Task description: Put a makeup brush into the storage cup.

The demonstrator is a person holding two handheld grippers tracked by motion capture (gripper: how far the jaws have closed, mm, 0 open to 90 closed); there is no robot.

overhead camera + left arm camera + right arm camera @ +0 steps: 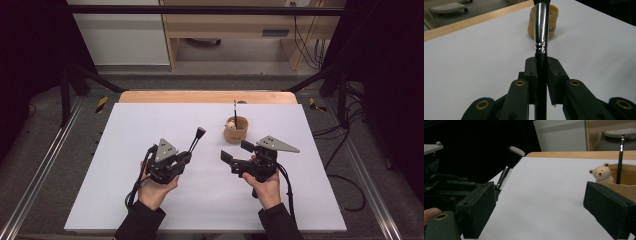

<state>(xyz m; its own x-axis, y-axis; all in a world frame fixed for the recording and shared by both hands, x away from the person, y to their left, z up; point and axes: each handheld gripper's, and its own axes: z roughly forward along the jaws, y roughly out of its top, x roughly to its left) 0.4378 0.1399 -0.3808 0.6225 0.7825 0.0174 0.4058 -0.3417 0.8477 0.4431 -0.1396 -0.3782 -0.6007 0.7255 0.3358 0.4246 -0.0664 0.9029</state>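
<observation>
- The left gripper (186, 158) has its jaws closed on the black handle of a makeup brush (196, 140), just below the shiny metal ferrule; the brush juts forward and up over the white table (150, 120), its dark bristle head clear of the surface.
- In the left gripper view the brush (541, 27) stands straight between the two pads, so the hold looks centred and square.
- The brush is probably light and stiff along the handle, with a soft head that should not be squashed (the polished ferrule looks slippery, so the matt handle is the better place to pinch).
- The right gripper (236, 151) holds nothing; its jaws stand wide apart, just in front of the cup.
- A tan wooden cup (236, 129) sits near the far middle of the table, with a thin dark pencil-like stick (235, 111) standing in it and a small bear figure (602, 173) at its rim.
- If the brush is meant for the cup, the stick and the bear narrow the opening; the cup looks light and could tip if nudged.
</observation>
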